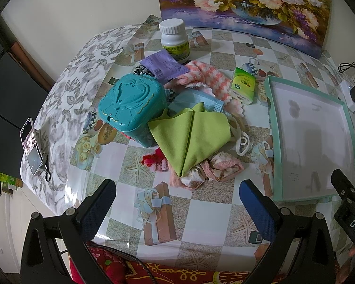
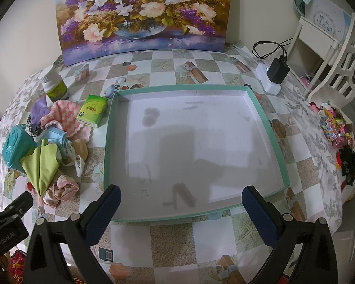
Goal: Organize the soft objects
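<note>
A pile of soft things lies on the table: a green cloth (image 1: 193,135) (image 2: 41,163), a blue face mask (image 1: 194,101) (image 2: 56,136), a pink-and-white fluffy cloth (image 1: 208,78) (image 2: 66,116), a floral pink scrunchie (image 1: 215,168) (image 2: 62,189) and a red fuzzy item (image 1: 151,159). A shallow teal-rimmed box (image 2: 279,142) (image 1: 275,142) with a white floor stands to the right. My left gripper (image 1: 177,194) is open and empty in front of the pile. My right gripper (image 2: 181,200) is open and empty over the box's near edge.
A teal plastic container (image 1: 130,104), a white pill bottle (image 1: 174,40), a purple packet (image 1: 164,65) and a green tissue pack (image 1: 242,86) sit among the pile. A flower painting (image 2: 142,16) leans at the back. A phone (image 1: 30,145) lies at left; a charger (image 2: 278,71) and white rack (image 2: 331,54) at right.
</note>
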A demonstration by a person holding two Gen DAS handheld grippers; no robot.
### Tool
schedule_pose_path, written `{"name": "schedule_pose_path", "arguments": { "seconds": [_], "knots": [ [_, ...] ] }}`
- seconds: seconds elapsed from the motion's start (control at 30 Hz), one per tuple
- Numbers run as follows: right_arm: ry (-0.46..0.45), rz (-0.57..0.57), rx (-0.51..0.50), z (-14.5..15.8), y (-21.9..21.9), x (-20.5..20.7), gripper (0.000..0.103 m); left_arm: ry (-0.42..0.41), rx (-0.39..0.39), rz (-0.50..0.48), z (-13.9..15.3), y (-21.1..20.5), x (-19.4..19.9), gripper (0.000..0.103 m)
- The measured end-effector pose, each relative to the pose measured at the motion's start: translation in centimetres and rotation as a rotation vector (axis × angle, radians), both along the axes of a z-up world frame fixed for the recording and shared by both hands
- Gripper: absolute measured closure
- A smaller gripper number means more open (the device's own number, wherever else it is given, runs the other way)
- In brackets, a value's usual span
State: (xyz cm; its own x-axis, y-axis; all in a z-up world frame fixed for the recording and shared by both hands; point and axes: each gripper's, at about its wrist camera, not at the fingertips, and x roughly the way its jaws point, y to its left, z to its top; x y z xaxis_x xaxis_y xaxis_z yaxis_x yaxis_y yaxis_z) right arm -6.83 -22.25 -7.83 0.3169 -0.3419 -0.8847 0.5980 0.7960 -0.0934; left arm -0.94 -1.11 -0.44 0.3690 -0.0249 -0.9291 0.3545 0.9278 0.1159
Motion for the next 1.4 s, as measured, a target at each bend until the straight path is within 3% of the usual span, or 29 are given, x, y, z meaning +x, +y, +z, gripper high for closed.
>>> {"name": "schedule_pose_path", "arguments": {
  "seconds": [0.3, 0.63, 0.8, 1.03, 1.2, 1.4],
  "knots": [
    [0.003, 0.002, -0.003, -0.3, 0.1, 0.0, 0.000, 0.000, -0.001, 0.008, 0.0, 0.0, 0.0, 0.000],
    [-0.008, 0.092, 0.013, -0.3, 1.8, 1.6, 0.000, 0.049, -0.098, 0.309, -0.5, 5.9, 4.1, 0.000],
    [-0.033, 0.169, 0.082, -0.6, 3.8, 3.9, 0.000, 0.057, -0.162, 0.369, -0.7, 7.3, 5.0, 0.000],
    [0.018, 0.297, 0.119, -2.5, 7.5, 7.0, 0.000, 0.067, -0.208, 0.444, -1.6, 9.1, 6.3, 0.000],
    [0.061, 0.359, 0.173, -4.5, 9.3, 8.7, 0.000, 0.113, -0.197, 0.474, -3.2, 9.9, 7.3, 0.000],
    [0.103, 0.413, 0.208, -6.3, 11.0, 10.0, 0.000, 0.191, -0.129, 0.454, -5.3, 9.8, 8.1, 0.000]
  ]
}}
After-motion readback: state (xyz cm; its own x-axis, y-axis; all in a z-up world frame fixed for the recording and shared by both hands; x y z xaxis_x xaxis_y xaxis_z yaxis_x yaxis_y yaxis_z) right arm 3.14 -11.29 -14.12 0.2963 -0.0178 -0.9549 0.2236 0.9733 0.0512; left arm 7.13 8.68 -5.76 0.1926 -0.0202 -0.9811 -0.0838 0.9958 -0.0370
